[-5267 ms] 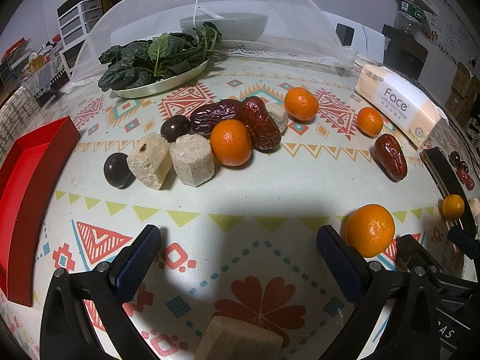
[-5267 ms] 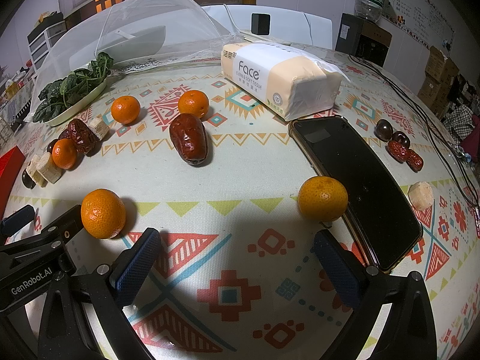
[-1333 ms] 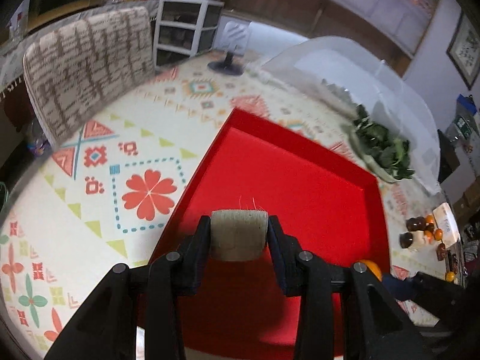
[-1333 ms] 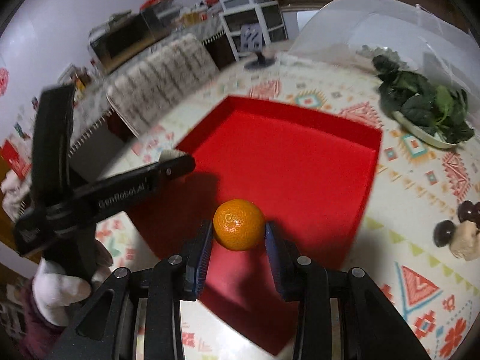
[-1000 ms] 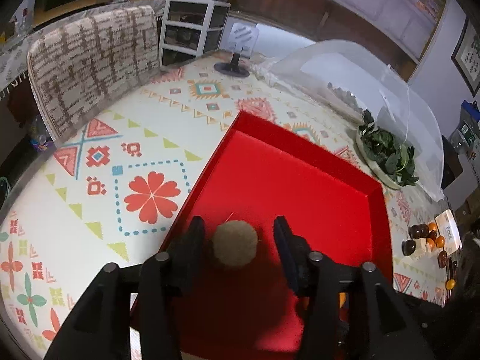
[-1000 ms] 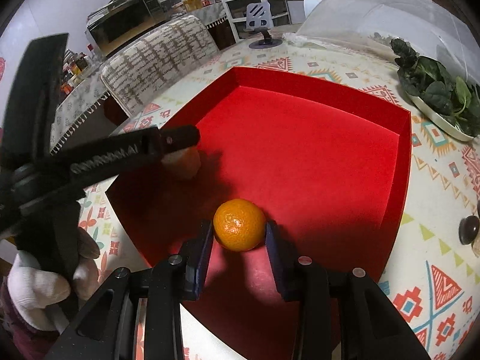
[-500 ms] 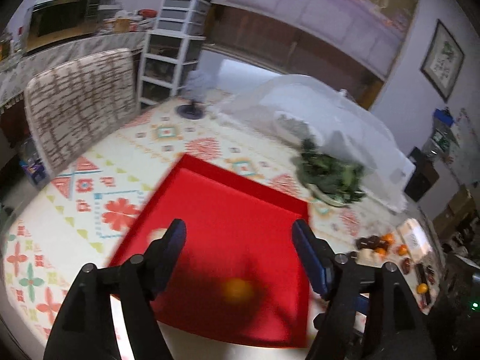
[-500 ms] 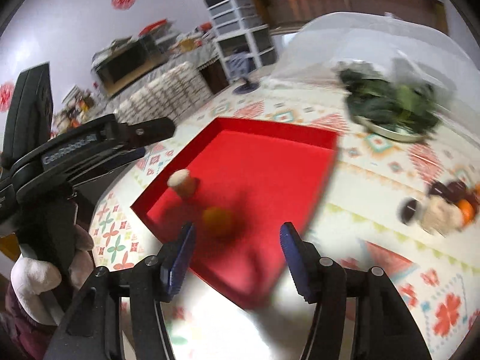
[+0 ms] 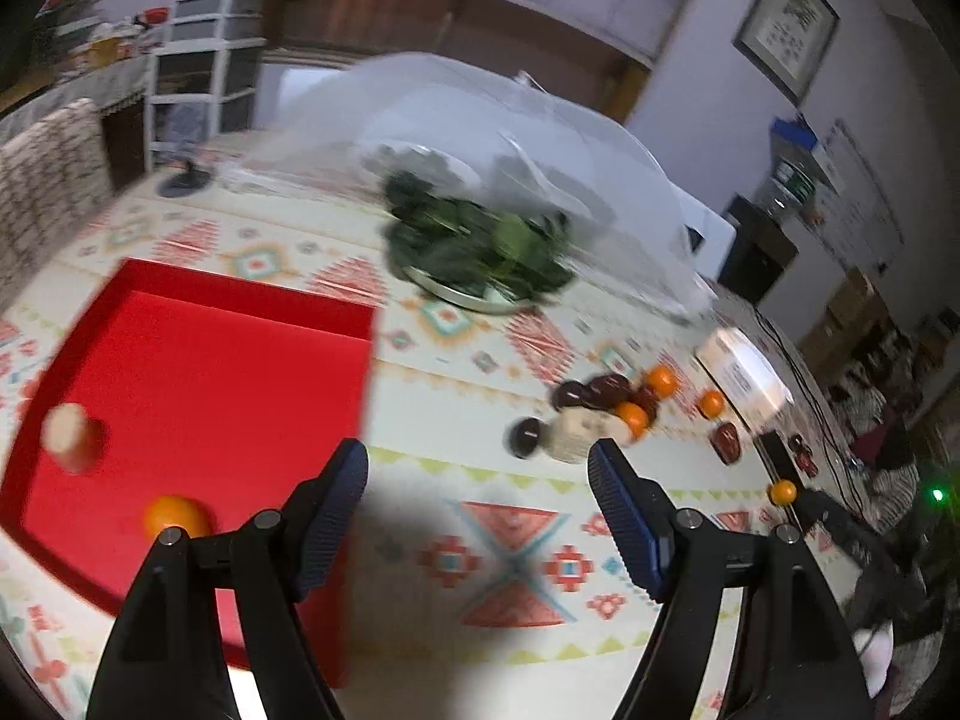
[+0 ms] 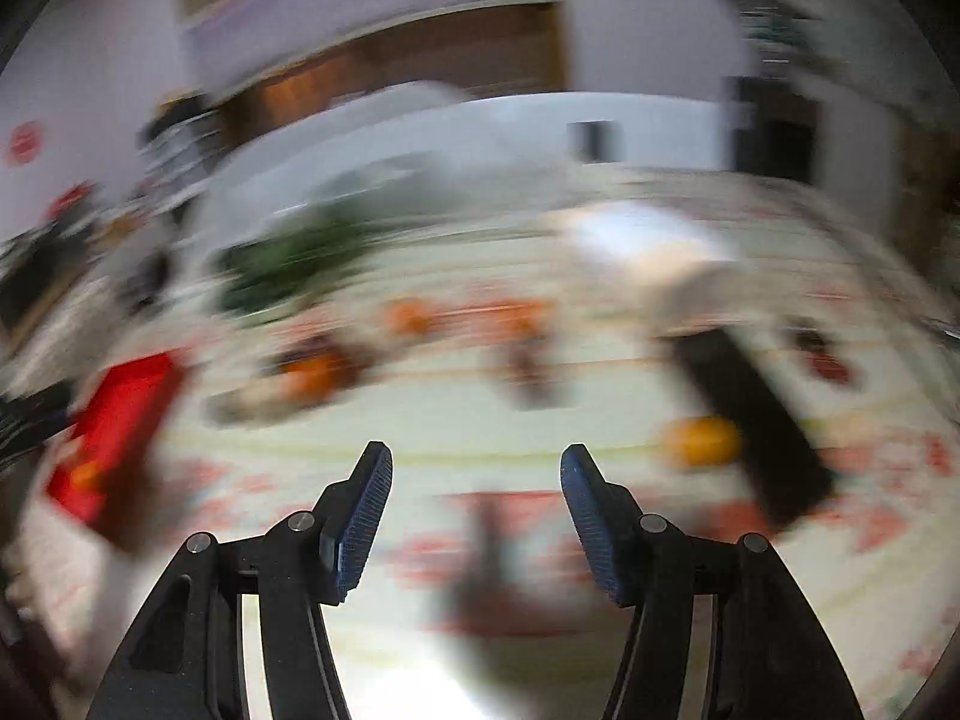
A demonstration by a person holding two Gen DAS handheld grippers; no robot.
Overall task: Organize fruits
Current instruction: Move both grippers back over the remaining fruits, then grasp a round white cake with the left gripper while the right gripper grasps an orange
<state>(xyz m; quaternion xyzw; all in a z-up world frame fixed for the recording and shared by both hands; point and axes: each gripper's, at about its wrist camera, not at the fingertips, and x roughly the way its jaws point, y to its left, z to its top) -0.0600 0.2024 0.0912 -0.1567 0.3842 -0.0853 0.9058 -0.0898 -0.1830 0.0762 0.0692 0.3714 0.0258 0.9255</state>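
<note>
Landmark here is the red tray [image 9: 198,372], sitting on the patterned tablecloth [image 9: 504,552] at the left of the left wrist view. Inside it there are two things: an orange [image 9: 174,515] near the tray's near edge, and a pale beige cylinder chunk [image 9: 67,435] a bit farther in, toward the tray's left wall. They're apart from each other, not touching.

The left gripper [image 9: 477,483] hangs over the cloth just right of the tray's right edge, jaws spread wide with nothing between them, only bare cloth showing through the gap.

Well to the right of the tray is the leftover pile [image 9: 600,414]: dark round fruits, reddish-brown dates, a couple of oranges and another pale chunk all bunched together. A few more oranges and a date are scattered farther right of that, near a tissue pack [image 9: 744,375]. Beyond the tray's far right corner sits a plate of leafy greens [image 9: 480,252] under a clear mesh dome cover [image 9: 510,138].

The right wrist view is super smeared, so not much detail. The right gripper [image 10: 477,492] has its jaws apart and empty too. The tray shows as a red blur at far left [image 10: 114,426], with orange blobs to its right, and a dark phone [image 10: 750,420] way over on the right with one orange [image 10: 699,441] just beside it.
</note>
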